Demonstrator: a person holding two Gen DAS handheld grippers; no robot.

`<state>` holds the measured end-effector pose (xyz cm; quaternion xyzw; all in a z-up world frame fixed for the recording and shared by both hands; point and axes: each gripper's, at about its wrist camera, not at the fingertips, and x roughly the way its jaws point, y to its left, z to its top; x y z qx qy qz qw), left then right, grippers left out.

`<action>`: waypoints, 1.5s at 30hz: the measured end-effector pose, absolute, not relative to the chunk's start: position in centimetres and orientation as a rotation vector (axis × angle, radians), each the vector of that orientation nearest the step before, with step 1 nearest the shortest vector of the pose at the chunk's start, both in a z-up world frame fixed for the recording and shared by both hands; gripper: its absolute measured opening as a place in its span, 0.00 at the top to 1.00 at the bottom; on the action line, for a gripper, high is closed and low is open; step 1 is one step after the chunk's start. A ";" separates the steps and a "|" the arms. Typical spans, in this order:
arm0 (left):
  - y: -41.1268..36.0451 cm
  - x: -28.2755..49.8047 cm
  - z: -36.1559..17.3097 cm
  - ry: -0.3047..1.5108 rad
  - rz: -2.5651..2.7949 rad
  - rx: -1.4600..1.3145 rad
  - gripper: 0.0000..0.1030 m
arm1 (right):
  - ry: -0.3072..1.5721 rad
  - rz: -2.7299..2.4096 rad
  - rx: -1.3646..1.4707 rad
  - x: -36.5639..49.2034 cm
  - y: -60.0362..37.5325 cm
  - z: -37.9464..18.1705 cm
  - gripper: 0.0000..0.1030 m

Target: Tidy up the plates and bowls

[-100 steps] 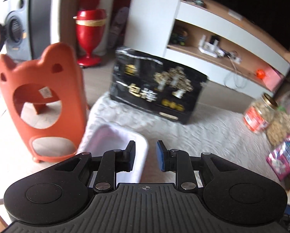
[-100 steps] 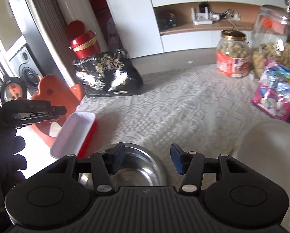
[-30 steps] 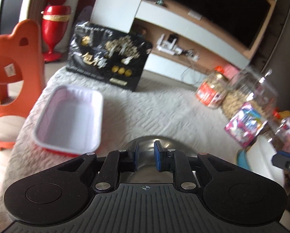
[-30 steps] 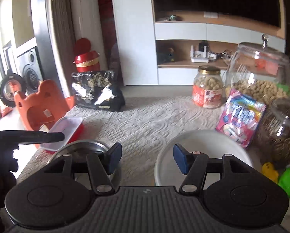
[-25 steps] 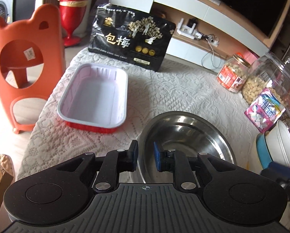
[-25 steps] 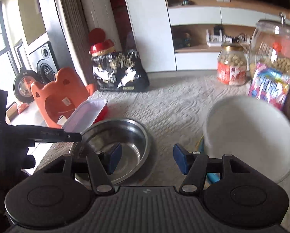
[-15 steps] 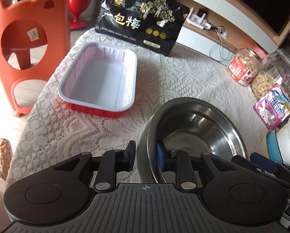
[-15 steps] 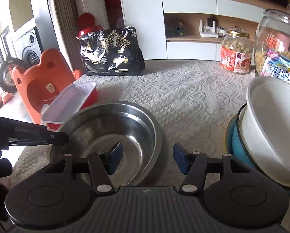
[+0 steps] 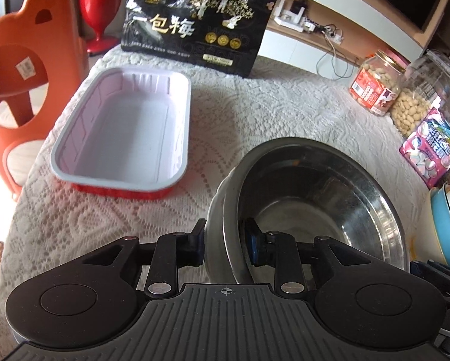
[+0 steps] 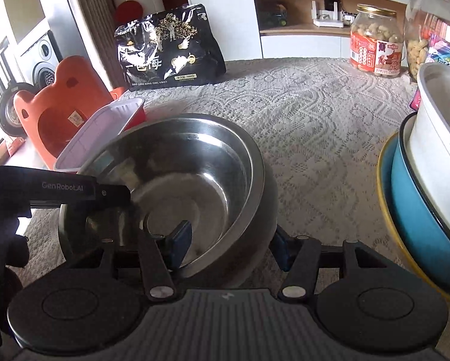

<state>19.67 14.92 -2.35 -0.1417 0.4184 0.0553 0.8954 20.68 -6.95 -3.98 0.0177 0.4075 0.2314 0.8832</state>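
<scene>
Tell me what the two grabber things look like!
Both are black plastic. The left gripper and right gripper each have a ribbed body, two round discs, silver screws and blue pads on the fingers. From the side, the left one shows white lettering, "GenRobot.AI". The hand holding it wears a dark glove.

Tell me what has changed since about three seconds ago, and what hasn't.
The steel bowl was carried over and set down beside the red tray. The left gripper straddles its rim, jaws just opening; the right gripper has come down over the near rim. Tray, black bag and jars stayed put.
</scene>
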 end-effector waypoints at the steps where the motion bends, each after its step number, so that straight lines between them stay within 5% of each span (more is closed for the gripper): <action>1: 14.8 20.1 -2.1 0.858 0.111 -0.276 0.70 | 0.848 0.477 0.044 20.9 -7.0 -4.0 0.45; 6: 14.8 21.8 -2.3 0.839 0.077 -0.253 0.63 | 0.813 0.466 0.053 21.0 -7.0 -4.2 0.43; 18: 14.4 20.9 -3.6 0.870 0.080 -0.258 0.64 | 0.805 0.529 0.158 20.7 -8.2 -5.1 0.41; 31: 9.8 16.5 2.2 0.772 0.274 -0.085 0.82 | 0.722 0.565 0.147 18.8 -10.3 -3.5 0.41; 45: 2.6 17.1 9.0 0.617 -0.005 -0.273 0.81 | 0.402 0.506 0.177 18.0 -21.1 8.9 0.39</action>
